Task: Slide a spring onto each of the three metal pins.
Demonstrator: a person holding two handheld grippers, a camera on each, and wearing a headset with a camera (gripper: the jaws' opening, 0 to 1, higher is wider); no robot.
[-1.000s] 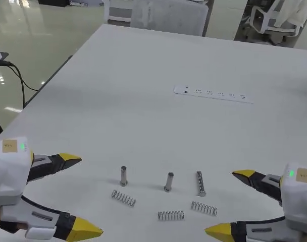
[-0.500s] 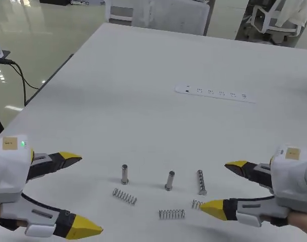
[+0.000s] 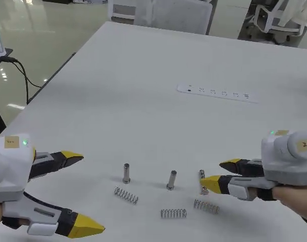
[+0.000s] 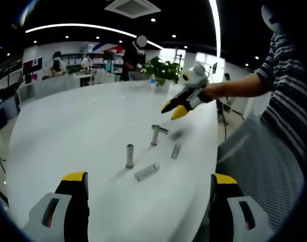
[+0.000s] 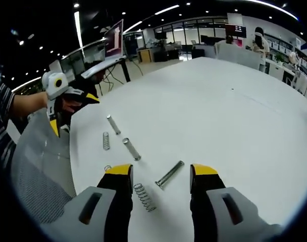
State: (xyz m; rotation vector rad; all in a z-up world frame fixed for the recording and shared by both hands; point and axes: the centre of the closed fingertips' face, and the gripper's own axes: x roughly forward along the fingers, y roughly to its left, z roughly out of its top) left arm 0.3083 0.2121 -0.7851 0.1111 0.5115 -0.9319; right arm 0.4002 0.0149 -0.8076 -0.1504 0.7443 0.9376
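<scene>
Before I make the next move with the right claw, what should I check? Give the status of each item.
1. Right claw open: ok.
2. Left claw open and empty: ok.
3. Left pin, middle pin and right pin upright: ok.
4. Right pin lined up between the right claw's jaws: ok, going by the right gripper view.
5. Right claw clear of that pin: cannot tell.
6. Right spring lying free on the table: ok.

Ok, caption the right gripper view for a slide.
Open right gripper aimed at a metal pin, with a spring lying beside it.
</scene>
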